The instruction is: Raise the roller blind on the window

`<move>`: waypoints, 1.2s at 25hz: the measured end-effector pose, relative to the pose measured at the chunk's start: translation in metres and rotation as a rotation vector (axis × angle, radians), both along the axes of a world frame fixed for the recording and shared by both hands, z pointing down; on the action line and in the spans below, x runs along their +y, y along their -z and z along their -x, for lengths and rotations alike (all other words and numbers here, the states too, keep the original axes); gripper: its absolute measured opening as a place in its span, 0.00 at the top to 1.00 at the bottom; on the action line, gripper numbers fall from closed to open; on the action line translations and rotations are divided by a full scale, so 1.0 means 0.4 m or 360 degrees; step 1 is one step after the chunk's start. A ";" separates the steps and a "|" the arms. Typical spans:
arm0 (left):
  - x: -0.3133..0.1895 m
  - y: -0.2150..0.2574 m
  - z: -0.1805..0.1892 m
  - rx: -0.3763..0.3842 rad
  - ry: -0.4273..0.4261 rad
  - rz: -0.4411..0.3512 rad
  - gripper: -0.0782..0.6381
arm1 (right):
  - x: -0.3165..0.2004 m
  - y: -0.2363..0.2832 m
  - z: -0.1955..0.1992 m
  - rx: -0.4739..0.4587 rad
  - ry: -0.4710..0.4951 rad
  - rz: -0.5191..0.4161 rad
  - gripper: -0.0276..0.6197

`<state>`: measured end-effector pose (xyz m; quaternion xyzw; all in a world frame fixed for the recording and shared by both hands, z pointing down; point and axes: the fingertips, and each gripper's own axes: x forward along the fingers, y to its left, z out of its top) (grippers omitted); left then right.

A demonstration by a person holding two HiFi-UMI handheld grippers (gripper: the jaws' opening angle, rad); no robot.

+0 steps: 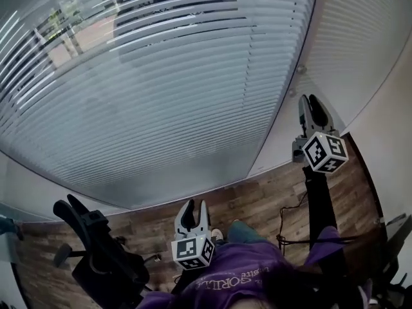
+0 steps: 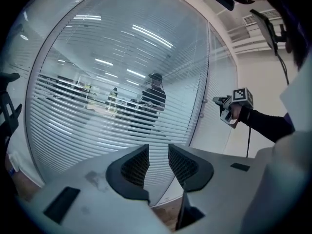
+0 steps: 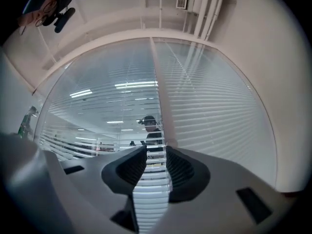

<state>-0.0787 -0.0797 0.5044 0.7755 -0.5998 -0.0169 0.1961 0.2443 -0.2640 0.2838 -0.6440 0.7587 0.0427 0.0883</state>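
The slatted blind fills the upper frame, lowered over the window. The right gripper, centre right beside the white mullion, and the left gripper, bottom centre, both gape empty. An office chair stands lower left.

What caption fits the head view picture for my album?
The right hand-held gripper points up at the blind; the left hand-held gripper sits lower.

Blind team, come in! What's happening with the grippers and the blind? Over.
Left gripper open, empty, low. Right gripper open, empty, raised near the window post. Slatted blind down, untouched. Office chair off left, clear of it.
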 end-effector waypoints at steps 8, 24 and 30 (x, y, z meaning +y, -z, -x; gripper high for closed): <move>-0.079 0.021 -0.033 -0.0011 0.0136 -0.0049 0.72 | -0.193 -0.013 -0.060 0.0057 -0.0001 0.0126 0.75; -0.117 -0.012 0.019 -0.0053 0.0263 -0.0037 0.72 | -0.239 -0.027 -0.056 0.0610 -0.0085 0.0074 0.77; -0.126 -0.029 0.013 -0.0056 0.0236 -0.0023 0.72 | -0.239 -0.038 -0.027 0.1076 -0.0134 0.0079 0.77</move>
